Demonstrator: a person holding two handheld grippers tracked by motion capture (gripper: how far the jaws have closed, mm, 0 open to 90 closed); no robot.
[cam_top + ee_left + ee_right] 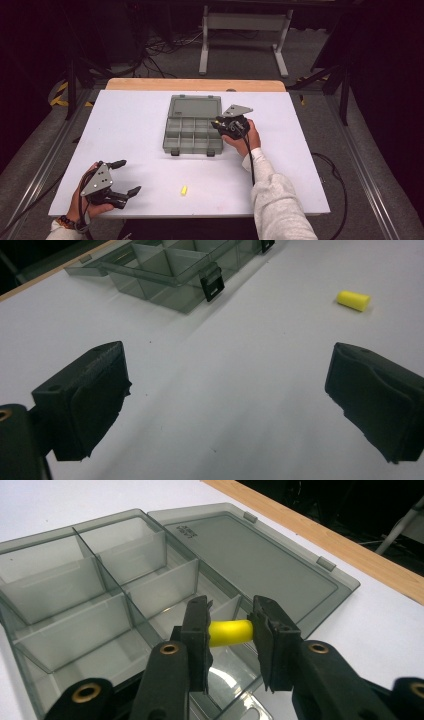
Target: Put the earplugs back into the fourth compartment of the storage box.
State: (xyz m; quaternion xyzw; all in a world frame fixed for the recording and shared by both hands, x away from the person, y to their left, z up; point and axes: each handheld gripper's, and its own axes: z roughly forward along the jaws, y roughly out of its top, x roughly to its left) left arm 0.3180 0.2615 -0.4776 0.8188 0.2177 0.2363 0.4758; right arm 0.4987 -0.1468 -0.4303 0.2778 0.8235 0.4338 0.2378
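Earplug sorting into the grey organizer box (193,131) is the work showing on the white table (135,125), and the box is lying open near the table's far middle, its lid (260,560) folded flat away from the person and its divided compartments all looking empty. Hovering at the box's right edge, the right gripper (230,632) is pinching a yellow foam earplug (229,631) crosswise between its two pads, the jaws nearly closed and squeezing the plug by its ends so it is bowing slightly. In the right gripper view the plug is hanging above one of the compartments on the side nearest the gripper, next to the lid hinge, though exactly which cell lies beneath is hard to tell. To finish well, I judge the person should be lowering the plug until it is sitting below the divider tops before easing the jaws apart, since squeezed foam may be springing sideways or clinging to a pad. Meanwhile the left gripper (122,177) is resting at the near left corner, its jaws spread wide and holding nothing. A second yellow earplug (184,190) is lying on the table near the front edge, between the two hands, waiting as the likely next pick.
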